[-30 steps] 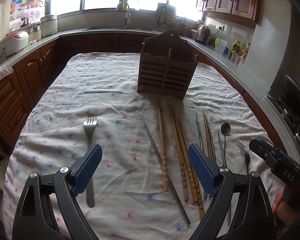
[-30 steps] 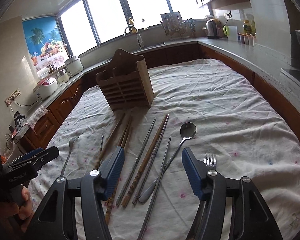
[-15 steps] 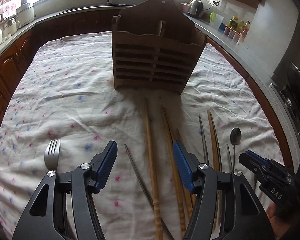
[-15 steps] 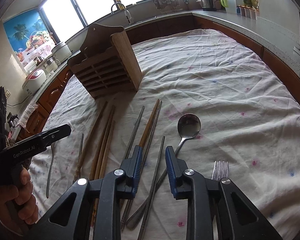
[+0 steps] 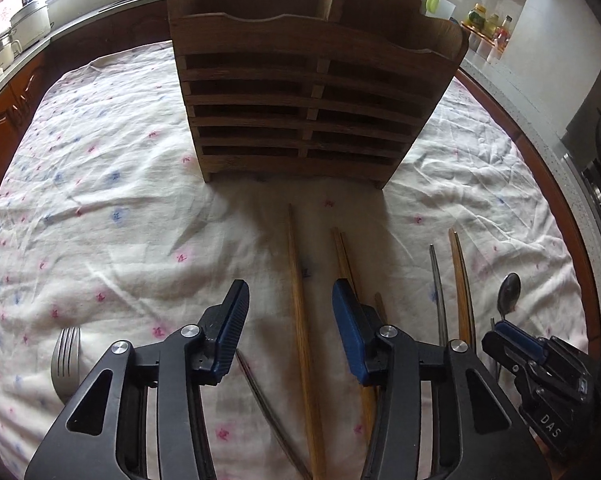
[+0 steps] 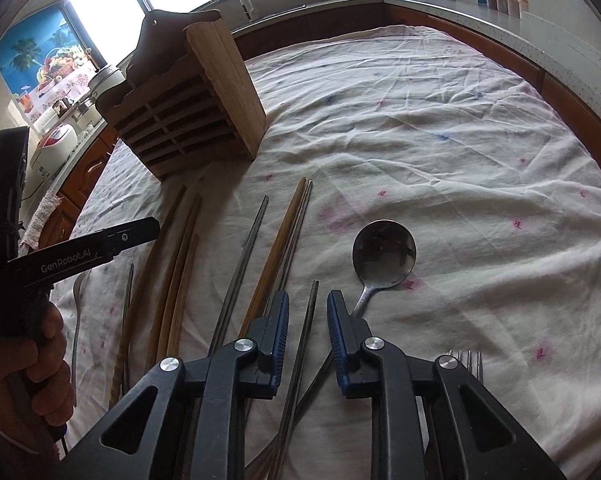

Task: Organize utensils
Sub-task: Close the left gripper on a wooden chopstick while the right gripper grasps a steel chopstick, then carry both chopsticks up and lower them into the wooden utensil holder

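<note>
**Both grippers narrow over chopsticks before the rack**

Left wrist view: the left gripper (image 5: 290,320) has just been closing; its jaws, part-open, straddle a wooden chopstick (image 5: 300,312) lying just before the wooden rack (image 5: 300,112), apparently not yet pinched.

Right wrist view: the right gripper (image 6: 308,320) has also been closing around a metal chopstick (image 6: 306,332), a narrow gap left. A pickup looks imminent. Spoon (image 6: 384,256) lies right of the rack on a crumpled flowered cloth (image 6: 460,140); kitchen counters surround.

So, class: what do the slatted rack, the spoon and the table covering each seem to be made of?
Rack: apparently unpainted wood, with brown grain and a matt finish.
Spoon: probably steel; the grey bowl mirrors its surroundings.
Table covering: cloth, likely cotton; white, creased, with small printed flowers.
</note>
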